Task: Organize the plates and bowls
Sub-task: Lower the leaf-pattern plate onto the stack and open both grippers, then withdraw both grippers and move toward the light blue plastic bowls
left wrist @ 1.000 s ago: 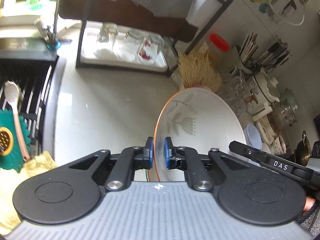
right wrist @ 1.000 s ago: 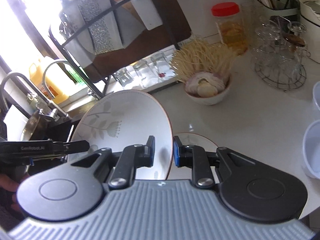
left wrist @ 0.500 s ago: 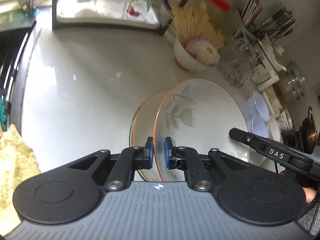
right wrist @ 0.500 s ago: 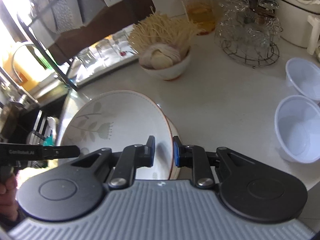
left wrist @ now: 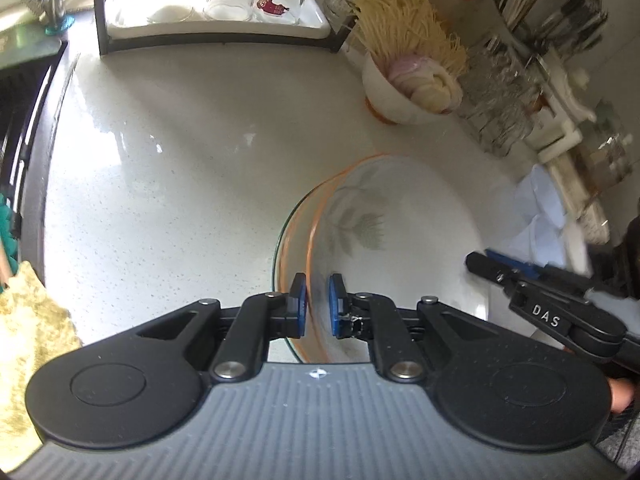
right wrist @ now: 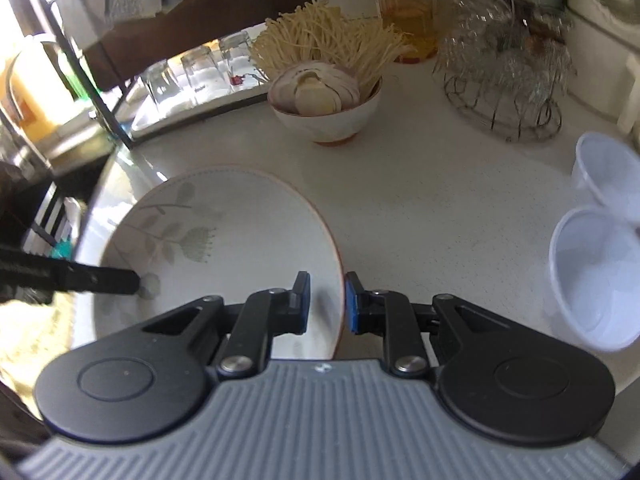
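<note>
White floral plate (left wrist: 400,240) — one, rim between two claws (left wrist: 317,305) (right wrist: 327,302), both clamped — two plastic bowls (right wrist: 592,276).

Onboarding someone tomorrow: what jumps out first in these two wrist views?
The big floral plate with the orange rim, front and centre, with the right gripper and left gripper each straddling its rim on opposite sides; a second plate sits under it. Behind it on the white counter stands a bowl of sliced onion and pale noodle-like strands, and two white plastic bowls sit at right.
</note>
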Demonstrator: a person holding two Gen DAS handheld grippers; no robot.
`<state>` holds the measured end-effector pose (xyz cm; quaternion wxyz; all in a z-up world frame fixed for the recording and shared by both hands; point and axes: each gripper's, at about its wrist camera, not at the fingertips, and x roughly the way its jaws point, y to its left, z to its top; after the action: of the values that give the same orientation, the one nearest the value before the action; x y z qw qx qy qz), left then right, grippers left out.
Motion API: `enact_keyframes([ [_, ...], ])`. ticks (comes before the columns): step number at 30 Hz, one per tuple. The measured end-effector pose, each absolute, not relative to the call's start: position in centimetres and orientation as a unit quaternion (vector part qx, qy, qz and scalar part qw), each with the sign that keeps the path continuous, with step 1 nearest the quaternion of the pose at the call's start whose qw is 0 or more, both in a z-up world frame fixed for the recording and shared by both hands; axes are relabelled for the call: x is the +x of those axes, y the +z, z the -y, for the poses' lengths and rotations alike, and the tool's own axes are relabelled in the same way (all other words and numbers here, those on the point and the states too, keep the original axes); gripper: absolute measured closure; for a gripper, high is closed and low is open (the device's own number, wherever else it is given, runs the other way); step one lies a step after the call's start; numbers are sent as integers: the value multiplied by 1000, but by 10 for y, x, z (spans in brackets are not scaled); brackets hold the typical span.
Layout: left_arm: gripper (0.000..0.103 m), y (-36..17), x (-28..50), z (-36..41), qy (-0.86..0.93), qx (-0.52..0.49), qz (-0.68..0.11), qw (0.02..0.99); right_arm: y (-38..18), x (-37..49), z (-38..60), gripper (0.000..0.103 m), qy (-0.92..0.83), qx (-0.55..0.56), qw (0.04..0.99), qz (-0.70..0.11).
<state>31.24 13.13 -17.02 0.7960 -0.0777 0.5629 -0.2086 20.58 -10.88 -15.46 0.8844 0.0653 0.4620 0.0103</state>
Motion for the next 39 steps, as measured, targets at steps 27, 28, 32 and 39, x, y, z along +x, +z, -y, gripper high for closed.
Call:
enact_keyframes([
  [27, 73, -169, 310, -131, -222, -103, -589, 770, -171, 212, 91, 90, 37, 88, 861, -500],
  [28, 72, -169, 309, -132, -222, -104, -591, 768, -170, 212, 92, 90, 37, 90, 861, -499],
  [32, 59, -160, 305, -133, -211, -84, -582, 781, -163, 209, 95, 90, 33, 94, 866, -490],
  [39, 59, -136, 299, -144, -209, -90, -550, 804, -135, 201, 98, 90, 35, 102, 884, -455],
])
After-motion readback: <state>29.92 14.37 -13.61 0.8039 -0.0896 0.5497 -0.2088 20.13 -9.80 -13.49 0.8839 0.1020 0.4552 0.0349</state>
